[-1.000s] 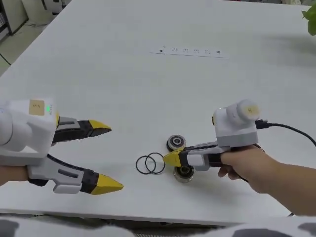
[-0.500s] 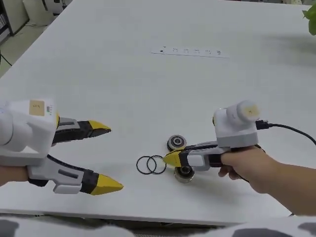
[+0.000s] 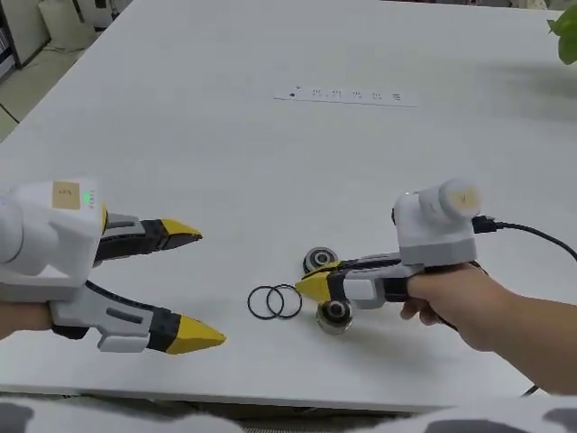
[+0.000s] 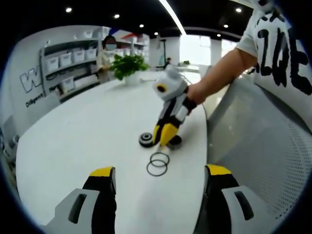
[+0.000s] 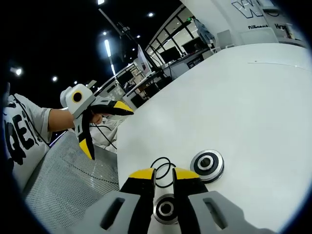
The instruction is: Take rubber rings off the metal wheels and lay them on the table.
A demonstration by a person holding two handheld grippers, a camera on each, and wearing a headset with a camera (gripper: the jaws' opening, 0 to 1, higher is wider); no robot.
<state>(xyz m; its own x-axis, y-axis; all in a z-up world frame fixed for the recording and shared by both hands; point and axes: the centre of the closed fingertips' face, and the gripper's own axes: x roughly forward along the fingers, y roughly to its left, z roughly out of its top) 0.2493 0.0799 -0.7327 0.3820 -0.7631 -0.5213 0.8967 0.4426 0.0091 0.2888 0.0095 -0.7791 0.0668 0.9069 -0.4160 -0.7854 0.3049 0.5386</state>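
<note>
**Right claw** (image 3: pixel 311 287) (image 5: pixel 163 174): in my feed the jaws are drawn close, with a narrow slit between the yellow tips. I cannot tell whether they pinch anything. In the head view the tips point toward 9 o'clock, low over the desk (image 3: pixel 270 162).

**Near wheel** (image 3: pixel 335 313) (image 5: pixel 165 208): lies flat under the right claw, at 5 o'clock from its tips. In the right gripper view it shows through the slit.

**Far wheel** (image 3: pixel 320 260) (image 5: pixel 207 164) (image 4: pixel 145 139): lies flat at 12 o'clock from the tips, just beside the claw.

**Loose rubber rings** (image 3: pixel 276 300) (image 4: pixel 158 164): two black rings lie flat on the desk and overlap, at 9 o'clock from the near wheel.

**Holding hand** (image 3: pixel 451 302): grips the right handle at 3 o'clock from the wheels.

**Left claw** (image 3: pixel 194 284) (image 4: pixel 161 171): jaws spread wide and holding nothing. It sits at 9 o'clock from the rings, well apart from them, tips pointing toward 3 o'clock.

**Power strip** (image 3: pixel 347 94): flat on the desk at 12 o'clock, far from the work.
</note>
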